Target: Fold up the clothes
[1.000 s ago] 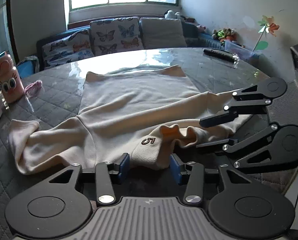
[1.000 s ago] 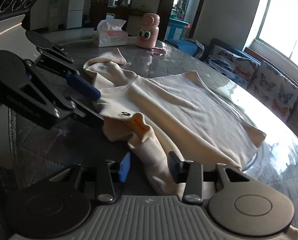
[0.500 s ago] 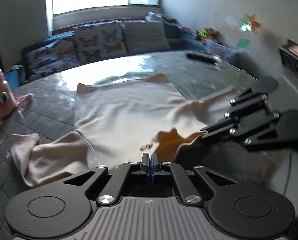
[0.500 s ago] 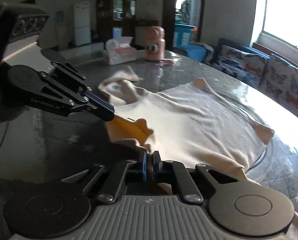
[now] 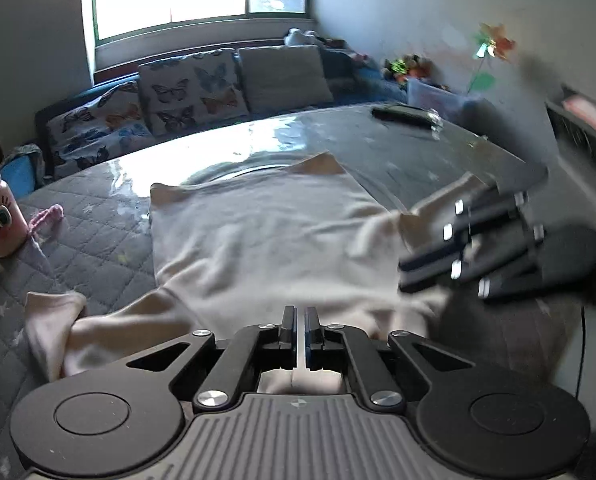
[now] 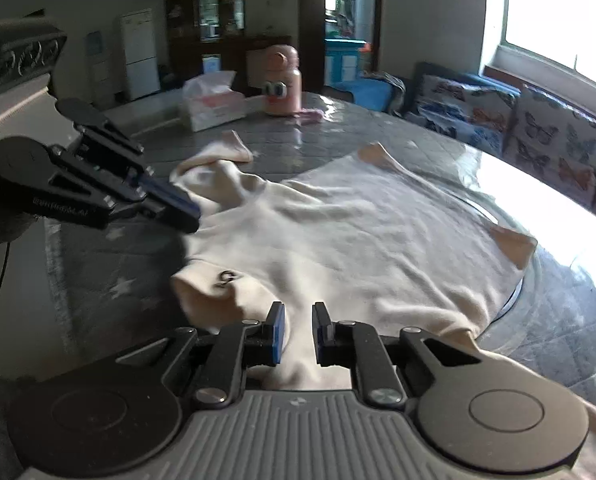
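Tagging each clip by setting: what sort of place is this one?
Most likely a home living and dining room. A sofa with butterfly cushions sits under the window, a fridge stands by dark cabinets, and the shirt lies on a round table.

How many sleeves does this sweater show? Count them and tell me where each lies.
2. One sleeve lies bunched at the sweater's left side; the other sleeve runs rightward beneath the right gripper. Neither is hidden.
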